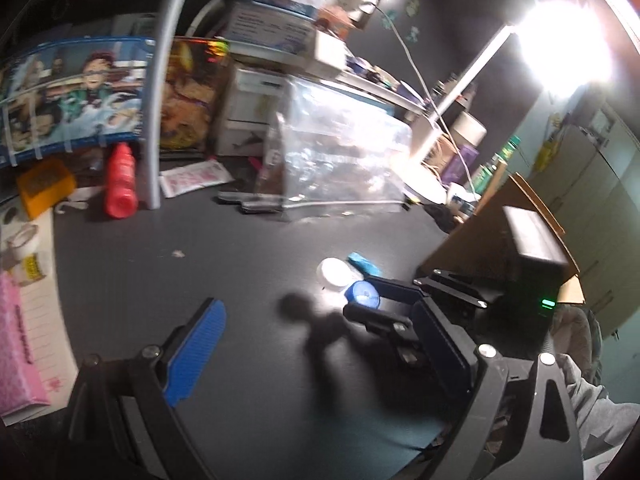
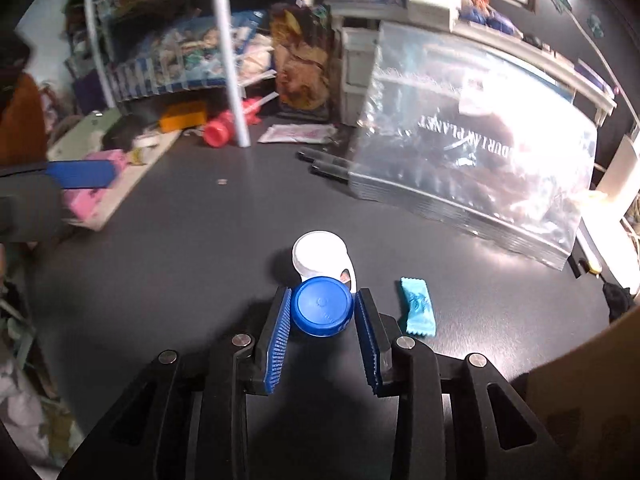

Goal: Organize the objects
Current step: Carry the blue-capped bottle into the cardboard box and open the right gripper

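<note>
My right tool: pads closed against round blue plastic cap, mid dark counter, touching white round lid; pale blue wrapped candy just beside. My left tool: wide apart, empty.

My lamp blows out the upper right of the left view, and its glare whitens the clear plastic bag in the right view. A dark shadow falls across my surface. Both views are soft with blur, bending and darkening toward the edges.
</note>
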A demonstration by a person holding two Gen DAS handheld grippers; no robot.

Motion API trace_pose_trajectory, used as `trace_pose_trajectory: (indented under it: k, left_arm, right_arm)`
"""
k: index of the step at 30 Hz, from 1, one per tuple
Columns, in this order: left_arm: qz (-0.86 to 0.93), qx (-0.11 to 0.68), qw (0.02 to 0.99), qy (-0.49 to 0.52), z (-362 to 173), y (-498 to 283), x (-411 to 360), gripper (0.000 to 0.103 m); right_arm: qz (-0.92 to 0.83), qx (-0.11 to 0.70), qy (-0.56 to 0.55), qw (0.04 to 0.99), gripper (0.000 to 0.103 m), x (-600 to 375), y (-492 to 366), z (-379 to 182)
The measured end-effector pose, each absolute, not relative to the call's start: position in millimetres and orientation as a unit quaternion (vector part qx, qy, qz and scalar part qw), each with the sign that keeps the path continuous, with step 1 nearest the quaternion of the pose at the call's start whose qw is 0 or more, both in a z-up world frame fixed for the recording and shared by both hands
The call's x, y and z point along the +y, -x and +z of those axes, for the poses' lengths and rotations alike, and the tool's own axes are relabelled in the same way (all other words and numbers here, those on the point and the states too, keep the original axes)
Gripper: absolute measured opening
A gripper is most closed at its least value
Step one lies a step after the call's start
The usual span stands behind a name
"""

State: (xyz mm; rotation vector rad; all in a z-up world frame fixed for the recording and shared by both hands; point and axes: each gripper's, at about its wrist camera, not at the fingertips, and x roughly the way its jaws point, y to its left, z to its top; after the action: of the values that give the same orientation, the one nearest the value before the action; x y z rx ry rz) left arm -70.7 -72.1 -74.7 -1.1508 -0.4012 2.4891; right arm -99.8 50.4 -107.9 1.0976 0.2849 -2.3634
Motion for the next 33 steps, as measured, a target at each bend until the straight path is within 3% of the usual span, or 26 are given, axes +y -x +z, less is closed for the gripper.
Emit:
trace_pose_trajectory:
  k: [4, 11, 16, 33]
  left_arm:
    - [0.876, -0.144, 0.214, 0.407, -68, 71, -55, 0.090]
    - [0.869, -0.136, 0.268, 0.392, -43, 67, -21, 0.056]
    - [0.868, -0.141, 0.296, 0.373, -25, 64, -5, 0.039]
    - [0.870, -0.077, 0.343, 0.345, 35, 86, 86, 0.034]
  right_arm:
    - [-0.874, 0.098, -0.376, 0.290, 0.028, 55, 74, -83]
    - [-0.890, 0.093, -0.318, 0.313, 0.028, 67, 28, -34]
    - [-0.899, 0.104, -0.294, 0.307, 0.028, 81, 8, -14]
    - [-0.930, 0.094, -0.253, 0.249, 0.028, 159, 0, 35]
